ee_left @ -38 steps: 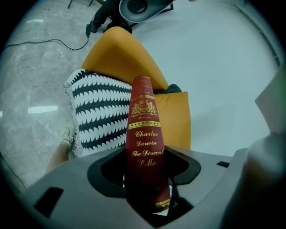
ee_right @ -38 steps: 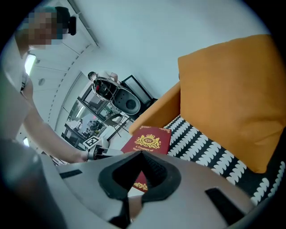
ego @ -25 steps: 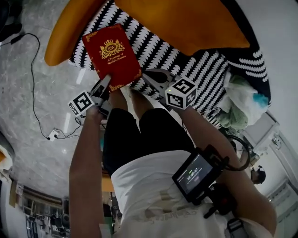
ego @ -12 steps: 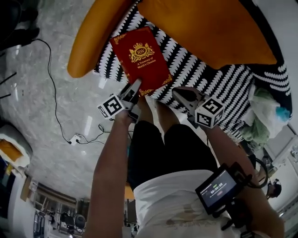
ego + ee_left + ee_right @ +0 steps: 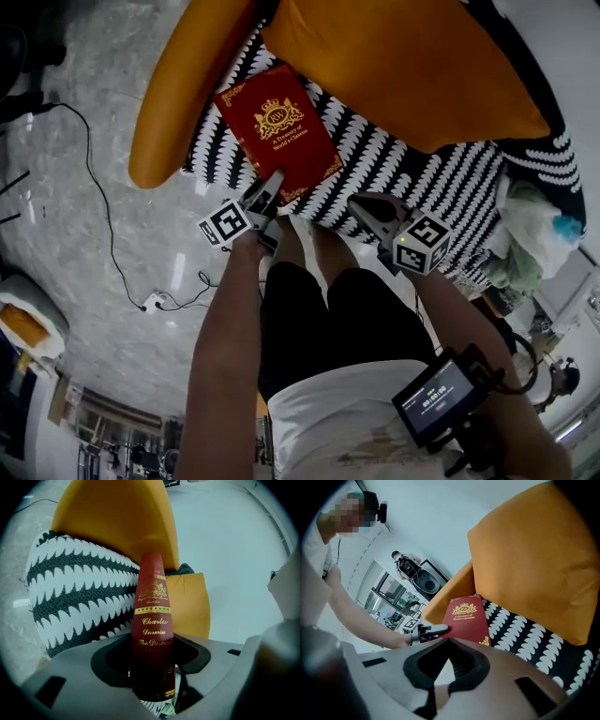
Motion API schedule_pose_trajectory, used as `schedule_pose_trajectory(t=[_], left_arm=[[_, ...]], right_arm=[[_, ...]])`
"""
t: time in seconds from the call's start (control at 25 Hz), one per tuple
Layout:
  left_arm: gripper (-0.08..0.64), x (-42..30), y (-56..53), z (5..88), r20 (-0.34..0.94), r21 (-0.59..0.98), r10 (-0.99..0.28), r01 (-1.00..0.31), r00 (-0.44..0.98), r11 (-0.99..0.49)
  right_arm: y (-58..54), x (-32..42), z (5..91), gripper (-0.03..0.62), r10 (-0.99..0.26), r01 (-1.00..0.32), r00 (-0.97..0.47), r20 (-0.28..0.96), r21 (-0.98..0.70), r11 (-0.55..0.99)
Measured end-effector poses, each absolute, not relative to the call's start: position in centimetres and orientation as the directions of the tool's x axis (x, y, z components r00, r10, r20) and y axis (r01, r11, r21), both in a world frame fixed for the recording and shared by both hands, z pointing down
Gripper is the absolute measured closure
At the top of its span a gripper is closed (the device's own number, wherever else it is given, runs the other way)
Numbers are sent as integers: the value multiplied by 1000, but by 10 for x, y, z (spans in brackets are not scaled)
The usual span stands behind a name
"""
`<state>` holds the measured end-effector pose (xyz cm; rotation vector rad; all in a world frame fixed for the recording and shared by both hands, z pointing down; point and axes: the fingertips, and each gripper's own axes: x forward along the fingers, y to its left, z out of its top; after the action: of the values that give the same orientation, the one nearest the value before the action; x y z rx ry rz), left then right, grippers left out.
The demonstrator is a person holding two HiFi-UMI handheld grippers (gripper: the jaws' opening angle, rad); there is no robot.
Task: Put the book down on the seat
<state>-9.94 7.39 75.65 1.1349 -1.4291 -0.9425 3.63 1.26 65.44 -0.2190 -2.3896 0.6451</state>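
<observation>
A red hardback book (image 5: 278, 131) with gold print lies flat over the black-and-white zigzag seat (image 5: 412, 178) of an orange chair, close to the left armrest (image 5: 173, 103). My left gripper (image 5: 271, 185) is shut on the book's near edge. In the left gripper view the book's spine (image 5: 152, 620) stands upright between the jaws. I cannot tell whether the book rests on the seat. My right gripper (image 5: 362, 205) hangs shut and empty over the seat's front edge, right of the book. From the right gripper (image 5: 449, 642) view the book (image 5: 466, 620) lies ahead.
An orange back cushion (image 5: 403, 66) fills the rear of the chair. Bunched pale cloth (image 5: 530, 234) lies at the seat's right end. A cable (image 5: 94, 187) runs over the marble floor to the left. The person's legs stand right against the seat front.
The left gripper has carried the book further in over the striped seat, towards the armrest and back cushion. The right gripper stays shut beside it.
</observation>
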Motion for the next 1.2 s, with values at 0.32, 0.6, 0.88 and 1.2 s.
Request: schedule_pose_trajectory(t=[0.32,0.6,0.88,1.2], left_arm=[[310,-101,65,774,311,938,-949,-179,48,298],[261,-109,77,803,482,869,-873,-171,75,465],[275,-107,87,815,602,782,-794,-260,82,567],[276,-104,95,795,577,789,-815,-286,44,543]], right_arm=[[3,33,663,577,302,-33,-775,555,-513,858],[-8,28,661,577,282,-49,-787,548,-512,858],[-19,40,659,577,263,-57,-796,545,-500,864],[-23,46,647,577,245,-61,-810,533,-491,869]])
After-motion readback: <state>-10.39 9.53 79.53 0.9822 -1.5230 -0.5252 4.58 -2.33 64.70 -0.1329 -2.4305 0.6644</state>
